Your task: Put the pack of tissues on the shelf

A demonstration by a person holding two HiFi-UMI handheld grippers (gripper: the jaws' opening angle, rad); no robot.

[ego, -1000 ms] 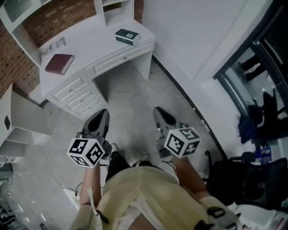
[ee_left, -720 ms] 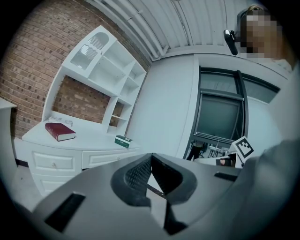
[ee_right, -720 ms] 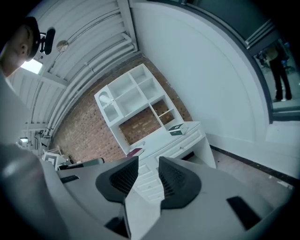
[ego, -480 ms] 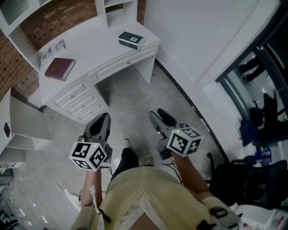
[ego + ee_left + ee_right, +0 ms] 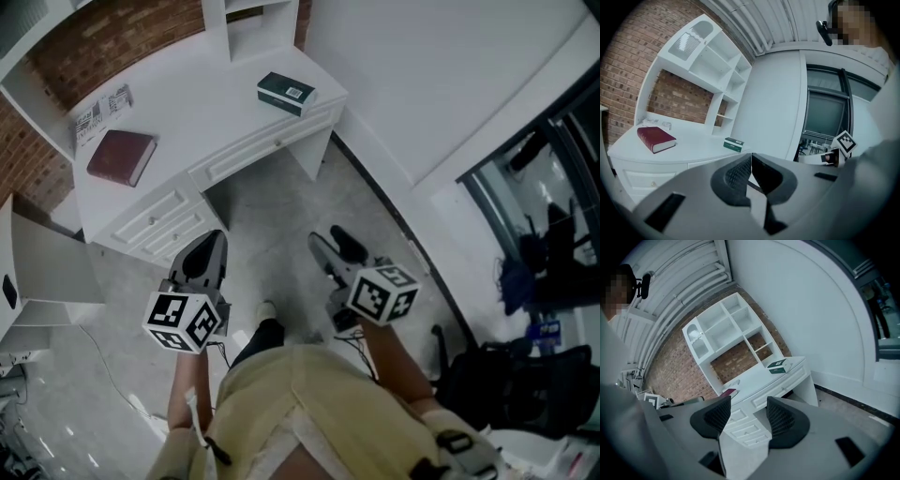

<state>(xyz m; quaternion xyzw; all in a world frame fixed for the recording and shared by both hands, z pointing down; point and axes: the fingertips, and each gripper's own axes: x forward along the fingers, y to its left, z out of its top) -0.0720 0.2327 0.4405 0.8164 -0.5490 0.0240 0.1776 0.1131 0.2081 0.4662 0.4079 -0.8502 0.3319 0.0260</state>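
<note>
The shelf unit (image 5: 251, 23) standing at the back of the desk (image 5: 206, 103) was cut off by the head view's top edge; only its lowest uprights showed. Print on the pack of tissues (image 5: 287, 93) near the desk's right end was too small to read, as was that on the printed sheet (image 5: 101, 105) at the desk's left rear. A white cabinet (image 5: 37, 272) left of the desk ran past the picture's edge.
</note>
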